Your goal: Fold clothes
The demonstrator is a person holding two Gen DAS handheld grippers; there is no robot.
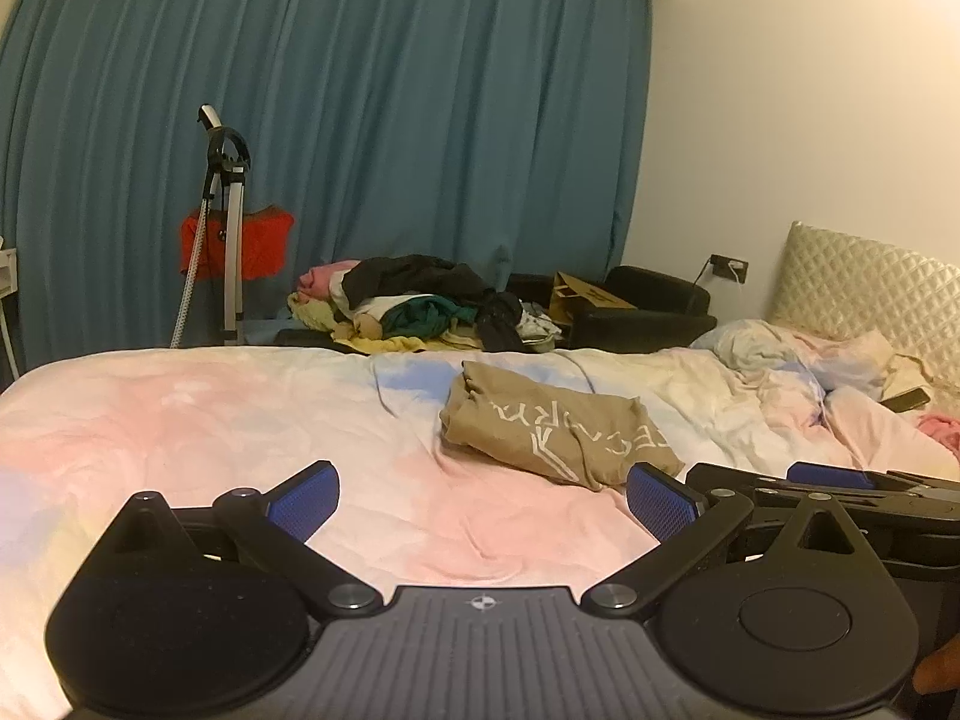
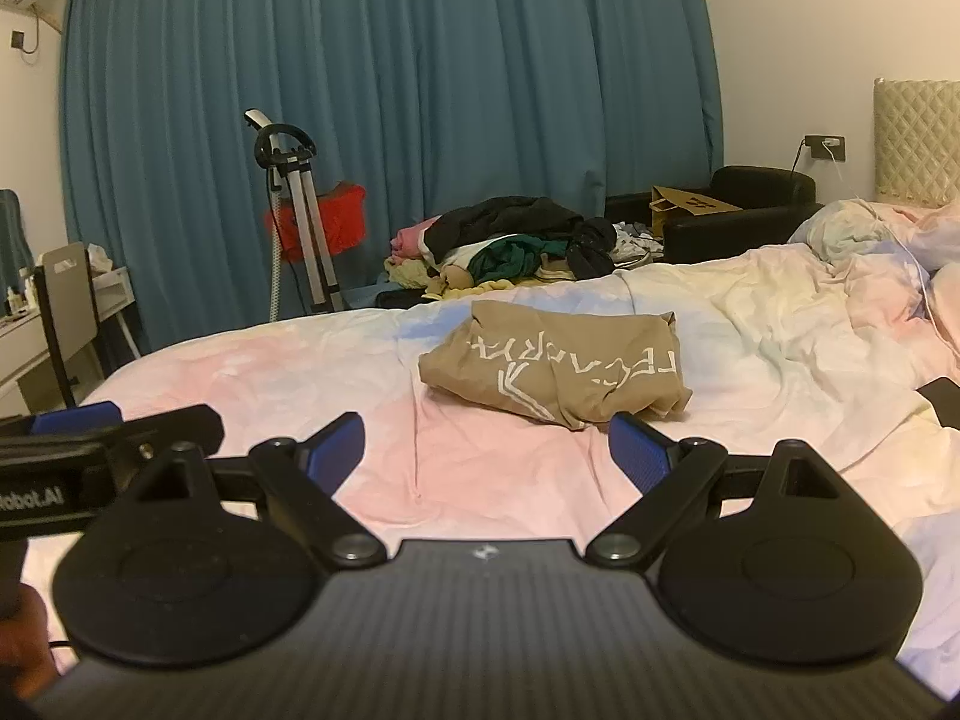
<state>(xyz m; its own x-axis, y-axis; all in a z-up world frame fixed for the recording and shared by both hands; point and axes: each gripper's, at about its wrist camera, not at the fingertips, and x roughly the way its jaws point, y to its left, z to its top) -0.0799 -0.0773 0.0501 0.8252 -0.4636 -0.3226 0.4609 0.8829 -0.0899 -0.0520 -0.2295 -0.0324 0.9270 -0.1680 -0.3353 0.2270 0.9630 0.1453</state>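
Observation:
A tan garment with white lettering (image 1: 552, 429) lies folded into a compact bundle on the pastel bed sheet (image 1: 240, 420); it also shows in the right wrist view (image 2: 558, 369). My left gripper (image 1: 483, 501) is open and empty, held just above the sheet, short of the bundle's near edge. My right gripper (image 2: 486, 450) is open and empty, also just short of the bundle. The right gripper's body shows at the right in the left wrist view (image 1: 840, 486). The left gripper's body shows at the left in the right wrist view (image 2: 90, 444).
A heap of unfolded clothes (image 1: 420, 300) lies beyond the bed's far edge. A crumpled duvet (image 1: 798, 354) and quilted headboard (image 1: 870, 282) are at right. A garment steamer stand (image 1: 228, 228), blue curtains (image 1: 360, 120), a black armchair (image 2: 738, 204) and a desk (image 2: 60, 312) surround the bed.

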